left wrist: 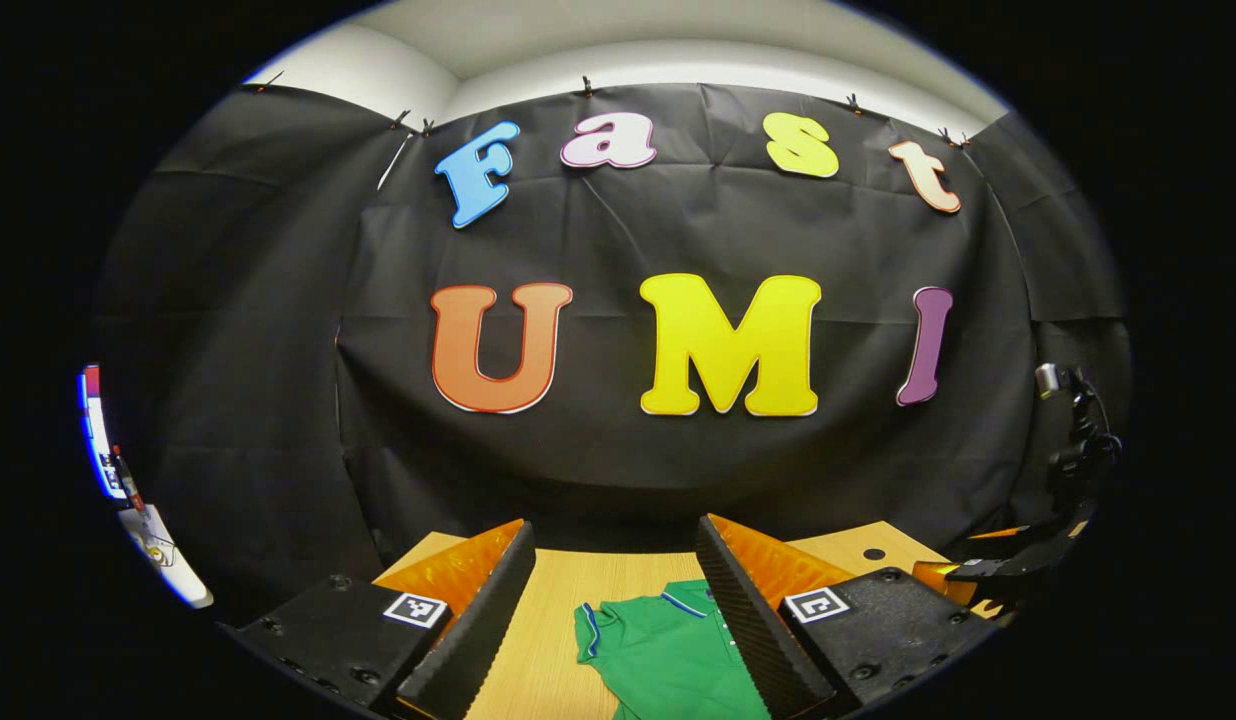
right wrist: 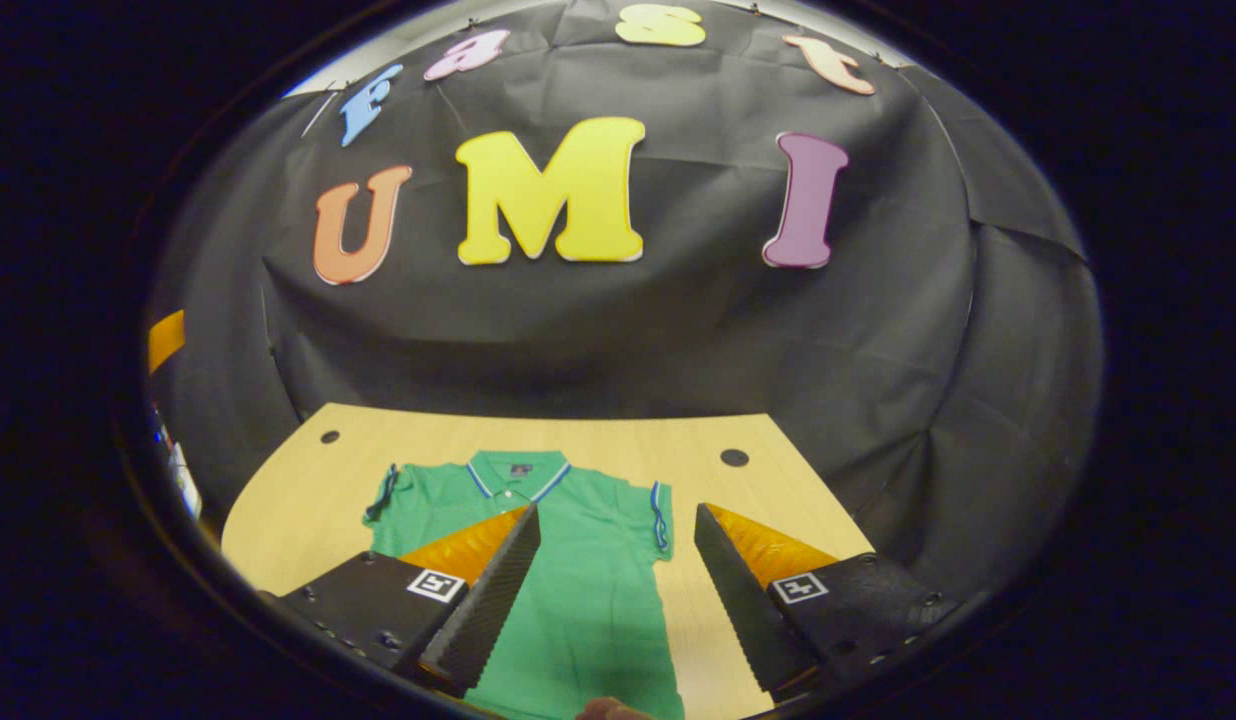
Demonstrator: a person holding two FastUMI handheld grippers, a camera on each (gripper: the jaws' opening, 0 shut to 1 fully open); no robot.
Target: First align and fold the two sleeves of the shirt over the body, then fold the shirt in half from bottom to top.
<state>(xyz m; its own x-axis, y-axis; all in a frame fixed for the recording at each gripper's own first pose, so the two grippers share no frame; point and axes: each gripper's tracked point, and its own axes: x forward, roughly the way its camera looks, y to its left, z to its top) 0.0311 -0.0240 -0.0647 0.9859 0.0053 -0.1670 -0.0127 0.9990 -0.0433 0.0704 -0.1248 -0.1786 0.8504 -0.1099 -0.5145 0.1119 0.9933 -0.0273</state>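
A green polo shirt (right wrist: 578,580) with blue-and-white trim lies flat on the wooden table (right wrist: 298,500), collar toward the back wall. Both short sleeves are spread out to the sides, one at the shirt's left (right wrist: 386,495) and one at its right (right wrist: 656,515). My right gripper (right wrist: 618,540) hovers open above the shirt's body, near its right side. In the left gripper view the same shirt (left wrist: 668,650) shows its left sleeve (left wrist: 590,630) and collar. My left gripper (left wrist: 618,560) is open over the table beside that sleeve. The right gripper (left wrist: 1018,560) also appears at the far right of the left gripper view.
The table (left wrist: 558,600) has two small dark holes near its back corners, one on the left (right wrist: 329,437) and one on the right (right wrist: 734,457). Black cloth closes off the back and sides. A bright screen (left wrist: 98,430) stands at the far left.
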